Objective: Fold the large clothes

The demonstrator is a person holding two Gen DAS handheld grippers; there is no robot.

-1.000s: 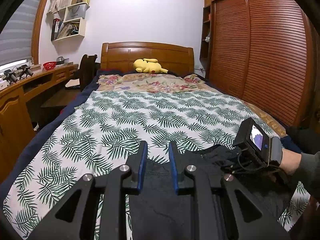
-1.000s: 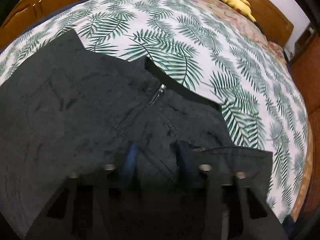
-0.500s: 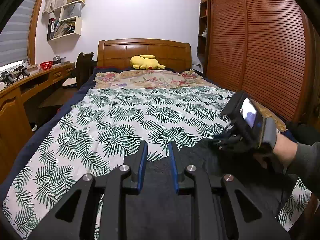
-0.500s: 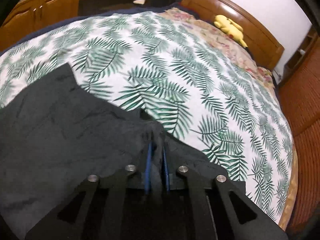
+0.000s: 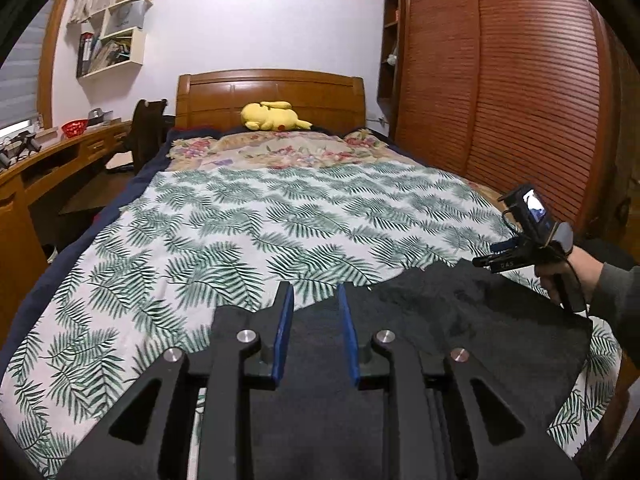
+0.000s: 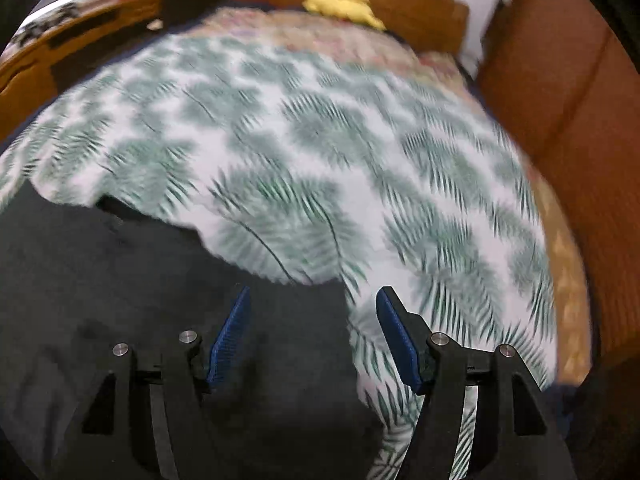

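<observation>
A: Since half a second ago the dark garment [image 5: 460, 320] has dropped out of the right hand-held gripper [image 6: 312, 332], whose jaws have just been opening. They now stand well apart, with nothing pressed between the pads and only flat cloth below.

B: Garment position?

A: Spread flat at the foot of the bed [image 5: 240, 232], filling 4 to 7 o'clock in the left wrist view. Its far edge lies on the palm-leaf cover.

B: Left hand-held gripper [image 5: 314, 336]?

A: Pads a narrow gap apart above the cloth's near part. Cannot tell whether any fabric is pinched; none shows between them. Judged reason: it stays low to steady that side while the right one lets go.

B: Surroundings?

A: Yellow plush toy [image 5: 274, 116] at 12 o'clock by the headboard, well clear. Wardrobe [image 5: 500, 100] at 2 o'clock.
</observation>
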